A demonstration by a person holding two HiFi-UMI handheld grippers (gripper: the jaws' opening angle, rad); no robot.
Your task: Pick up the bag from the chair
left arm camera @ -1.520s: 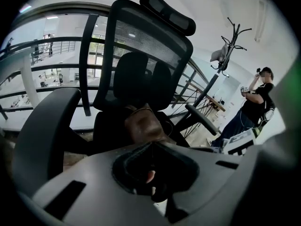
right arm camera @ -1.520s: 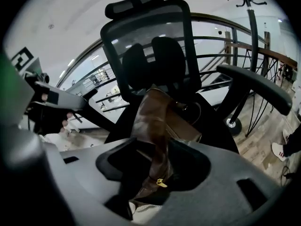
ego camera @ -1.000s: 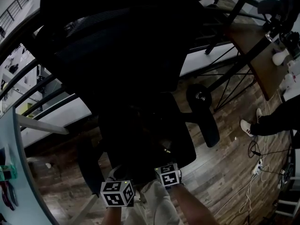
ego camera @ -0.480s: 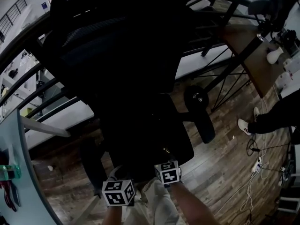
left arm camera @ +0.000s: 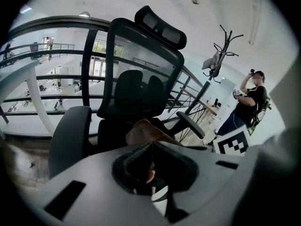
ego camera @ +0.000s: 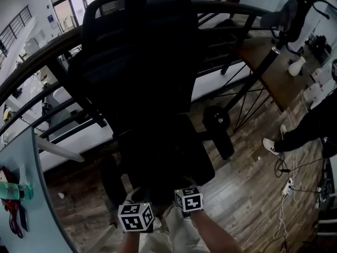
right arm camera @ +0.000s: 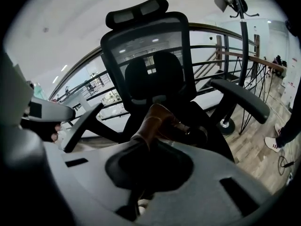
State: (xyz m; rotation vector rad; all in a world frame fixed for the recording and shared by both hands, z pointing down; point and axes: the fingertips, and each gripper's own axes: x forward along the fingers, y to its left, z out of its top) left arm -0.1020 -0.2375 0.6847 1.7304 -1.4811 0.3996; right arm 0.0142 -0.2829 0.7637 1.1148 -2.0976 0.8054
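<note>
**No readable writing in any view**

No word, number or brand name can be read in any of the three views. The only printed signs are black-and-white square code patterns. In the head view the left marker cube (ego camera: 136, 217) carries one on each face that shows, and so does the right marker cube (ego camera: 189, 200). The left gripper view catches one face of the right marker cube at its right side, with the same kind of pattern. These patterns are made of blocks only, with no letters or digits. A small blue plate (ego camera: 51, 19) on the far white wall, at the top left of the head view, is too small to read.
</note>
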